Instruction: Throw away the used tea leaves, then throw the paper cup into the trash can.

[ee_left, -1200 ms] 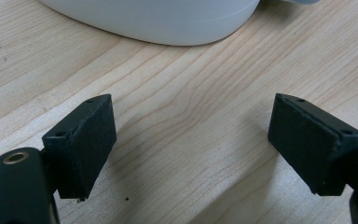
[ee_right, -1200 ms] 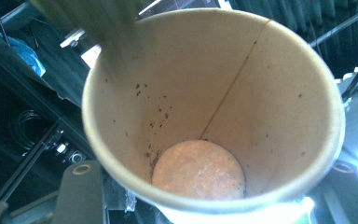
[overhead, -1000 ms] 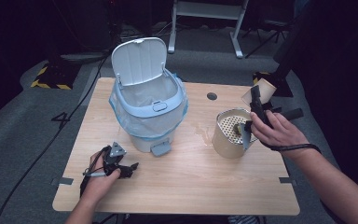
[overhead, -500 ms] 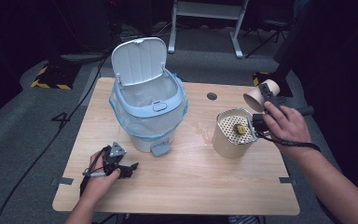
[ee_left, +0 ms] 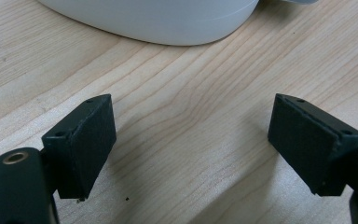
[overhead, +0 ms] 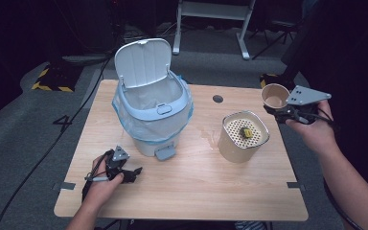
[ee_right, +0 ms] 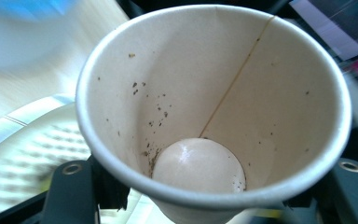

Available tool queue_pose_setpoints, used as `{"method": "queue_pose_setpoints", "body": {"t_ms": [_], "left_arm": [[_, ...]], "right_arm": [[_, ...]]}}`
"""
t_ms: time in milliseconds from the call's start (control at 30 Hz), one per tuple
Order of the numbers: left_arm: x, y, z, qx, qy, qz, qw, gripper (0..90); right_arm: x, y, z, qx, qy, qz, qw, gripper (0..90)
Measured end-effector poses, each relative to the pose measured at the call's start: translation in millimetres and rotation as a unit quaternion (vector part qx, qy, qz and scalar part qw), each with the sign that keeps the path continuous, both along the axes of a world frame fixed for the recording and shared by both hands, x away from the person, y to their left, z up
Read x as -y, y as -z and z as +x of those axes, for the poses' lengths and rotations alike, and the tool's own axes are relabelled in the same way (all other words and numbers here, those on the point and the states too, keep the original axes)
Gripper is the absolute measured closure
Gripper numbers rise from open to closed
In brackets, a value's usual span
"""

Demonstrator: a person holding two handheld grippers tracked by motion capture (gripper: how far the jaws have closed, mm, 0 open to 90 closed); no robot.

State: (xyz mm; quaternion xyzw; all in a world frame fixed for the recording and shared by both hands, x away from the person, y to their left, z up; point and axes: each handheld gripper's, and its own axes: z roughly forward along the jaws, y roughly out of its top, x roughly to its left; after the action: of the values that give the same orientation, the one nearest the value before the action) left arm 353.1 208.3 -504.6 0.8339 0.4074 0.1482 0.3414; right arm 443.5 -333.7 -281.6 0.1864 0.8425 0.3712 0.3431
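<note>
1. Hand-held grippers number two. We see the right hand-held gripper at the far right edge of the desk, raised, with its jaws closed on one paper cup; they have just been easing apart a little, yet the cup sits between them.
2. In the right gripper view we look straight into that paper cup: one seam runs down its inner wall, dark specks dot the inside, and its bottom is bare and pale.
3. We see the left hand-held gripper lying low on the desk near its front left corner, just beside the bin's base. In the left gripper view its jaws stand wide apart with bare wood between them and nothing held.
4. One beige canister stands on the desk right of centre, near the cup and below it, topped by a perforated insert on which one small yellowish, dark scrap lies; we cannot make out what it is.
5. One pale blue pedal bin stands left of centre, its lid tipped up and a liner folded over its rim.
6. One round hole shows in the desk beyond the canister.
7. Both forearms are cut off by the bottom edge; the right gripper's jaws sit mostly behind the cup, and the canister beneath it is blurred.
</note>
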Motion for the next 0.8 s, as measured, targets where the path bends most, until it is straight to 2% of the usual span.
{"method": "queue_pose_setpoints", "body": {"t_ms": [33,67,100,167,200,233,300,333,433,567,667,800], "left_arm": [[-0.1,0.0,0.2,0.0,0.001,0.0,1.0,15.4],[-0.3,-0.1,0.4,0.002,0.002,0.002,1.0,15.4],[-0.3,-0.1,0.6,0.002,0.002,0.002,1.0,15.3],[-0.3,-0.1,0.6,0.002,0.002,0.002,1.0,15.3],[-0.4,-0.2,0.4,0.001,0.003,0.003,1.0,15.3],[-0.4,-0.2,0.4,0.001,0.003,0.003,1.0,15.3],[-1.1,-0.1,0.6,0.001,0.007,0.002,1.0,15.2],[-1.7,0.0,0.9,0.001,0.01,0.001,0.9999,15.3],[-2.3,0.0,1.5,0.0,0.015,0.001,0.9999,15.2],[-3.1,-0.2,2.3,0.002,0.019,0.003,0.9998,15.2],[-3.1,-0.1,2.2,0.002,0.019,0.003,0.9998,15.2],[-3.0,-0.1,2.2,0.002,0.019,0.003,0.9998,15.2]], "right_arm": [[3.8,0.7,2.2,-0.024,-0.004,0.031,0.9992,33.7],[7.2,1.6,4.8,-0.05,-0.011,0.06,0.9969,33.7],[10.1,2.4,6.9,-0.071,-0.017,0.086,0.9936,33.7],[14.5,3.0,10.8,-0.098,-0.028,0.123,0.9872,33.6],[17.1,1.9,15.0,-0.116,-0.045,0.144,0.9818,33.4],[17.1,1.9,15.0,-0.116,-0.045,0.144,0.9818,33.4],[16.9,0.1,19.7,-0.135,-0.068,0.156,0.9761,32.9],[16.1,-1.2,21.7,-0.138,-0.076,0.155,0.9751,32.9],[10.7,-5.7,26.7,-0.138,-0.091,0.149,0.9749,32.6],[-0.5,-13.5,31.5,-0.134,-0.106,0.131,0.9765,32.4],[-9.3,-20.7,35.0,-0.131,-0.119,0.134,0.9751,32.3],[-22.3,-29.9,39.5,-0.144,-0.13,0.134,0.9718,32.4]]}}
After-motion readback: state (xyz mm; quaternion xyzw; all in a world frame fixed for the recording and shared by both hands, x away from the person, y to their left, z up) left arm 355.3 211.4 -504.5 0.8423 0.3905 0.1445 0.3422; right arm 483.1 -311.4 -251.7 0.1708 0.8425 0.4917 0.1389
